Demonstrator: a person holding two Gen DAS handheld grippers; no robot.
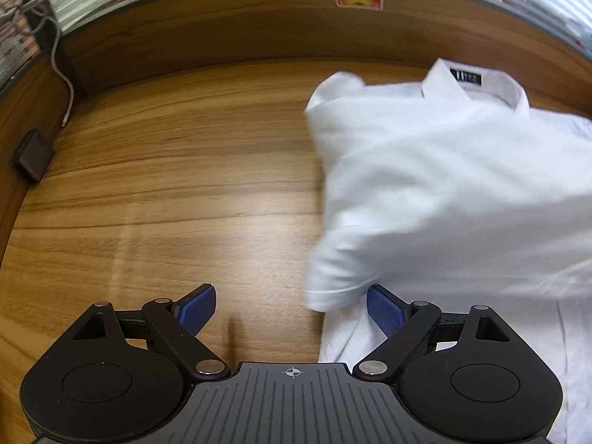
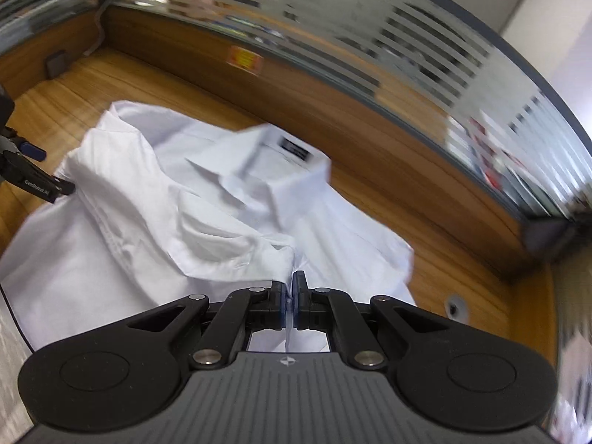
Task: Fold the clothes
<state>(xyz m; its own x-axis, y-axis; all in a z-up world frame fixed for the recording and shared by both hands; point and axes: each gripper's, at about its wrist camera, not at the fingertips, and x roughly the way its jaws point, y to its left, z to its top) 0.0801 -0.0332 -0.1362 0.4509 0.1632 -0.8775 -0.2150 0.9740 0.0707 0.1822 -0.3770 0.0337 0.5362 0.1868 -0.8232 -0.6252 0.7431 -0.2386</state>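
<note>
Right tool (image 2: pixel 289 298): pressed together, pinching a fold of the white shirt (image 2: pixel 207 199) at lower centre of its view.
Left tool (image 1: pixel 290 309): spread wide, nothing between its pads.
Shirt position: on the wooden surface (image 1: pixel 166 185), collar (image 1: pixel 477 88) toward upper right.
Key relation: shirt's sleeve edge lies just right of the left tool, nearest its right pad.

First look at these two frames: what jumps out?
A white shirt, collar up with a dark label, rumpled across the wooden desk. The right gripper is shut on a pinch of its fabric; the left gripper hangs open at the shirt's edge.
</note>
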